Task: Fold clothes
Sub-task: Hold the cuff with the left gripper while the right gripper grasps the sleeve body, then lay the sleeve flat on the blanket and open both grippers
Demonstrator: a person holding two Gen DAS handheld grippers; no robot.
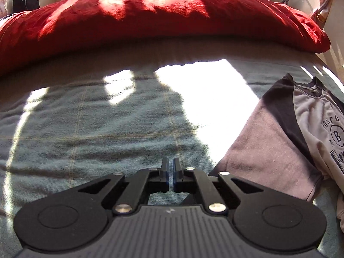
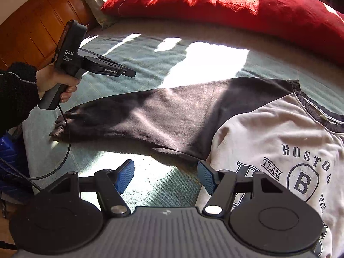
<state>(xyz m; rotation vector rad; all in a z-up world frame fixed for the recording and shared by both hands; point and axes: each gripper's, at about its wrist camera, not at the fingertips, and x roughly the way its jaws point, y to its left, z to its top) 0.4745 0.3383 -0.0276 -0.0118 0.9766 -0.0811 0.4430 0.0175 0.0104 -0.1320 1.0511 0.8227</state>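
A grey sweatshirt (image 2: pixel 268 133) with a "BOSTON" print lies flat on the teal blanket (image 2: pixel 139 56). Its dark sleeve (image 2: pixel 150 116) stretches out to the left and ends in a cuff (image 2: pixel 59 129). My right gripper (image 2: pixel 165 175) stands open just before the armpit, with only blanket between its blue pads (image 2: pixel 125 175). My left gripper (image 2: pixel 131 73), held in a person's hand (image 2: pixel 56 81), hovers above the blanket beyond the cuff, apart from the sleeve. In the left wrist view the left gripper (image 1: pixel 171 165) is shut on nothing, and the sweatshirt (image 1: pixel 311 118) lies to its right.
A red duvet (image 2: pixel 215 2) is bunched along the far side of the bed. A wooden panel (image 2: pixel 32 21) runs at the left, with a blue crate (image 2: pixel 8 157) below it. A black cable (image 2: pixel 64 150) hangs over the cuff. A dark backpack (image 1: pixel 25 1) stands at the far left.
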